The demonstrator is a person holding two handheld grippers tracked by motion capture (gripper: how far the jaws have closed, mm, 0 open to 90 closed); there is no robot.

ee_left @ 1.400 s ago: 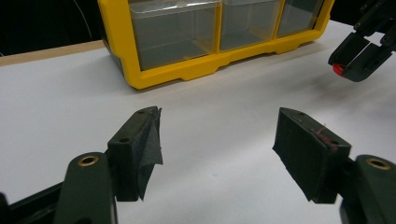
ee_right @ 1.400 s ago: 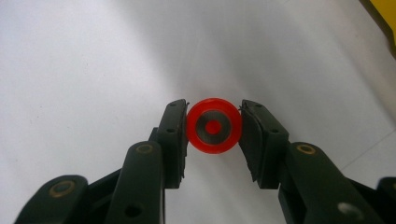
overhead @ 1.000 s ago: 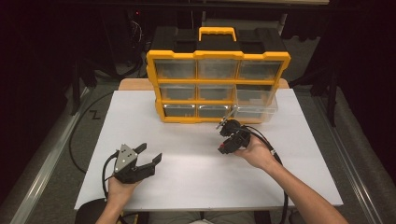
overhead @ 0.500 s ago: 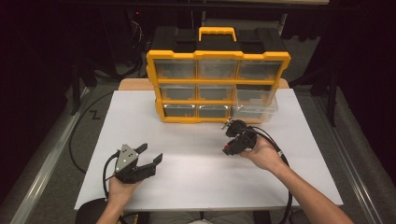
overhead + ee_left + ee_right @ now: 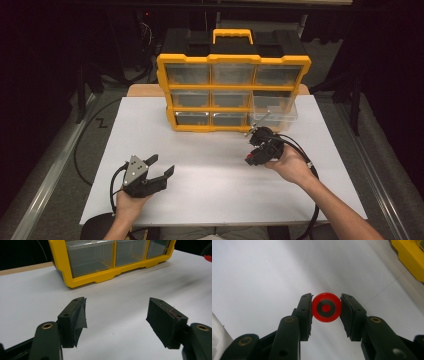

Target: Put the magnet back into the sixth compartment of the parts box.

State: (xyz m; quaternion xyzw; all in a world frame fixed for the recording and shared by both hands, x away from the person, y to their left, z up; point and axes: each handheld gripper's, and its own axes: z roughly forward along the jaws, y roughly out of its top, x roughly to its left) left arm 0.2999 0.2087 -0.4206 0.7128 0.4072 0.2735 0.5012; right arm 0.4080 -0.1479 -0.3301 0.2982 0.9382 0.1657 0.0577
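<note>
Right gripper (image 5: 251, 153) clamps red disc (image 5: 326, 307), now drawn back from pulled-out clear drawer (image 5: 274, 111) at 1 o'clock; disc looks extracted. Left gripper (image 5: 161, 167) wide open, empty, idle.

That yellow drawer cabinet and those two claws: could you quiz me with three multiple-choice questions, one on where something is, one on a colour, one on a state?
1. Where does the pulled-out clear drawer sit in the yellow cabinet?
A. bottom right
B. top left
C. middle of the top row

2. What colour is the small disc between the right claw's jaws?
A. blue
B. red with a grey ring
C. green

3. How does the left claw stand?
A. shut on a screw
B. shut on a drawer
C. open, holding nothing

Answers:
1. A, since the high view shows the clear drawer jutting forward at the cabinet's lower right corner.
2. B, since the right gripper view shows a red disc with a grey ring and red centre.
3. C, since the left gripper view shows the jaws wide apart over the bare white table.
</note>
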